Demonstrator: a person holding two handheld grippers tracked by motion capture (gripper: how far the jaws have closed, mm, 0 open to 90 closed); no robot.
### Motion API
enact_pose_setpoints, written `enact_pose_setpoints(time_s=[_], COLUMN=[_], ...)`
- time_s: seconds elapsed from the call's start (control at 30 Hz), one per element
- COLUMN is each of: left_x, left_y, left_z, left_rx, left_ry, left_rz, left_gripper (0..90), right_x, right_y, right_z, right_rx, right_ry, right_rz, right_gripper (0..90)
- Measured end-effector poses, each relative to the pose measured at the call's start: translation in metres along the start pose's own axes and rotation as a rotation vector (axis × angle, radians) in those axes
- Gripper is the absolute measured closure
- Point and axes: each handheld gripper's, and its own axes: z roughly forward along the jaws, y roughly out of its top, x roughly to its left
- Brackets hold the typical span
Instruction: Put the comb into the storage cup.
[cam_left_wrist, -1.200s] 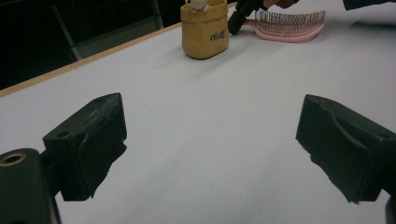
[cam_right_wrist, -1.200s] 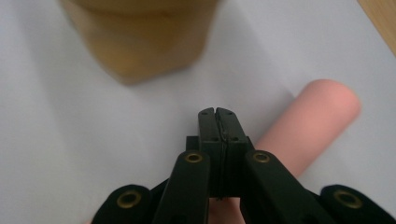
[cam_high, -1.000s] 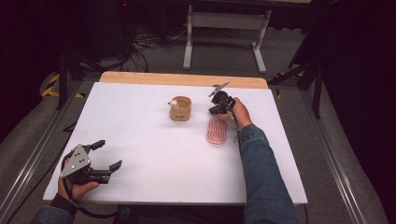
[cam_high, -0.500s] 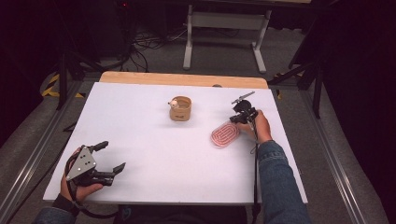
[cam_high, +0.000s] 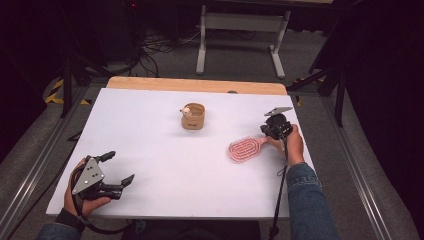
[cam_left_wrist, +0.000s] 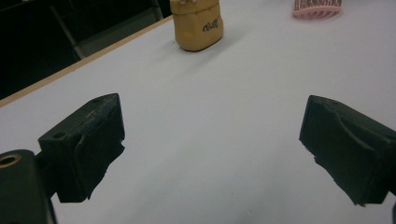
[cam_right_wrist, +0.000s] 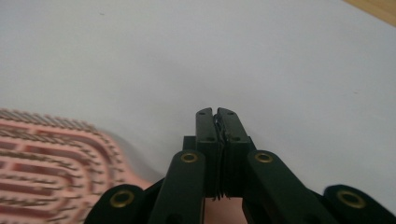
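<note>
A pink hairbrush (cam_high: 244, 148) lies bristles-up on the white table (cam_high: 165, 150) at the right; the right gripper view has its head (cam_right_wrist: 42, 158) at the lower left. My right gripper (cam_high: 272, 131) sits at the brush's handle end, jaws pressed together (cam_right_wrist: 216, 113), with pink showing beneath them, so it seems shut on the handle. My left gripper (cam_high: 120, 166) rests near the front left corner, wide open (cam_left_wrist: 210, 140) over bare table. A tan cup-like holder (cam_high: 193, 116) with a small pale figure stands mid-table, also ahead in the left gripper view (cam_left_wrist: 197, 23).
A wooden strip (cam_high: 195, 85) runs along the table's far edge. Beyond it are a metal stand (cam_high: 240, 30) and cables on the floor. The brush head (cam_left_wrist: 317, 8) shows far off in the left gripper view. Metal rails flank the table.
My right gripper has moved right and toward the near side, and the hairbrush has swung with it, its head now pointing left. The left gripper has shifted slightly toward the near edge.
</note>
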Motion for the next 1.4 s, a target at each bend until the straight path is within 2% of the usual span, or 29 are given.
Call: enact_pose_setpoints(time_s=[0.03, 0.1, 0.13, 0.2, 0.27, 0.43, 0.53, 0.6, 0.8, 0.87, 1.0, 1.13, 1.23, 1.3, 1.37, 1.4], left_x=[0.000, 0.000, 0.001, 0.001, 0.001, 0.000, -0.001, -0.001, -0.003, -0.003, -0.003, -0.004, -0.004, -0.005, -0.005, -0.005], left_y=[0.000, -0.001, -0.001, -0.002, -0.002, -0.002, -0.001, -0.002, -0.002, -0.002, -0.001, 0.000, 0.000, 0.000, 0.000, 0.000], left_z=[0.001, 0.002, 0.002, 0.002, 0.002, 0.001, 0.001, 0.001, 0.003, 0.004, 0.004, 0.005, 0.006, 0.007, 0.007, 0.007], left_rx=[0.000, 0.005, -0.001, 0.000, 0.002, 0.007, 0.009, 0.008, 0.022, 0.023, 0.025, 0.025, 0.029, 0.025, 0.031, 0.031], left_ry=[-0.002, -0.008, -0.012, -0.012, -0.015, -0.016, -0.016, -0.019, -0.027, -0.032, -0.030, -0.032, -0.036, -0.039, -0.040, -0.041], left_rz=[-0.001, 0.000, -0.004, -0.007, -0.009, 0.002, 0.002, 0.002, 0.006, 0.006, 0.007, 0.013, 0.016, 0.014, 0.021, 0.019], left_gripper=[7.6, 7.6, 7.6, 7.6, 7.6, 7.6, 7.6, 7.6, 7.5, 7.5, 7.5, 7.5, 7.5, 7.5, 7.5, 7.5], right_x=[0.000, -0.008, -0.014, -0.016, -0.020, -0.020, -0.020, -0.015, -0.008, 0.000, 0.006, 0.022, 0.029, 0.034, 0.044, 0.044], right_y=[0.000, -0.004, -0.009, -0.010, -0.014, -0.015, -0.019, -0.028, -0.045, -0.055, -0.063, -0.072, -0.075, -0.076, -0.076, -0.076], right_z=[0.000, 0.006, 0.008, 0.009, 0.008, 0.000, -0.005, -0.014, -0.028, -0.036, -0.043, -0.052, -0.055, -0.058, -0.060, -0.060], right_rx=[0.000, 0.065, 0.082, 0.088, 0.082, 0.143, 0.150, 0.152, 0.127, 0.104, 0.084, 0.069, 0.063, 0.058, 0.063, 0.063], right_ry=[0.000, -0.050, -0.061, -0.067, -0.053, -0.044, -0.016, 0.029, 0.068, 0.079, 0.103, 0.149, 0.152, 0.183, 0.195, 0.195], right_rz=[0.000, -0.025, -0.001, 0.005, 0.027, 0.037, 0.055, 0.050, 0.070, 0.048, 0.040, 0.015, 0.005, -0.010, -0.045, -0.045], right_gripper=[88.8, 89.8, 89.9, 90.0, 90.0, 90.0, 90.0, 90.0, 90.0, 90.0, 90.0, 90.0, 90.0, 89.9, 89.7, 89.7])
